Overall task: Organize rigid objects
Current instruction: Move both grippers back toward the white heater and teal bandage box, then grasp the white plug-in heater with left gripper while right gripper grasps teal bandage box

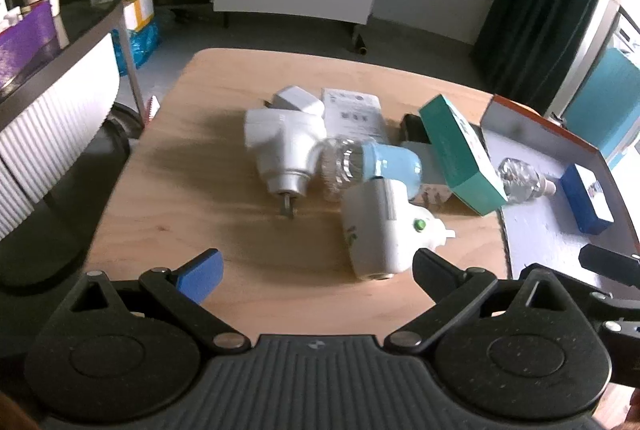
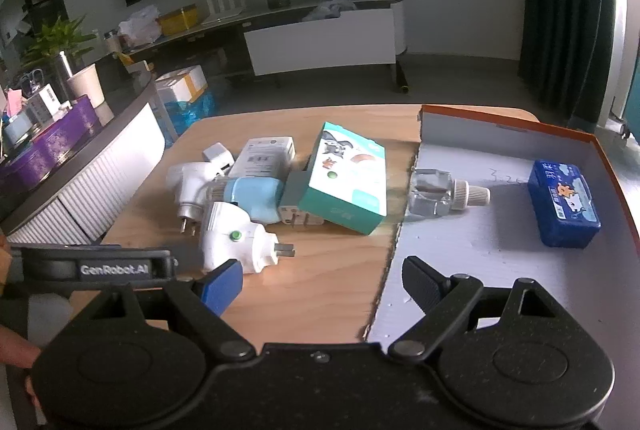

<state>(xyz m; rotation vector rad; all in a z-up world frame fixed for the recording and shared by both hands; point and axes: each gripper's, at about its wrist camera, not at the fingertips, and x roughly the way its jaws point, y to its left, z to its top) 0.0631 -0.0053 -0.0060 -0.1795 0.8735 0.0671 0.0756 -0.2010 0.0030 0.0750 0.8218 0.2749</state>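
On the round-cornered wooden table [image 2: 320, 294] a heap of small things lies in the middle. Farthest left is a white plug-in adapter with two metal pins [image 2: 188, 186], a small white cube charger [image 2: 216, 155] behind it, and a flat white carton with printed text [image 2: 264, 156] just beside that. Nearer the cameras lies a white plug-in device with a green button [image 2: 236, 242], pins pointing right, touching a pale blue plug-in unit with a clear bottle [image 1: 384, 166]. A teal and white cardboard box with cartoon pictures [image 2: 344, 178] leans tilted over a grey socket adapter [image 2: 298, 206].

To the right sits a shallow orange-rimmed cardboard tray with a white floor [image 2: 500, 242]. A clear glass refill bottle with a ribbed cap [image 2: 440, 194] lies on its side at the tray's left edge, and a dark blue printed box [image 2: 564, 206] rests well apart at the far right.

The left gripper [image 1: 316, 270] hangs spread wide and empty over the table. The right gripper [image 2: 320, 282] is equally wide, empty, straddling the tray's edge.
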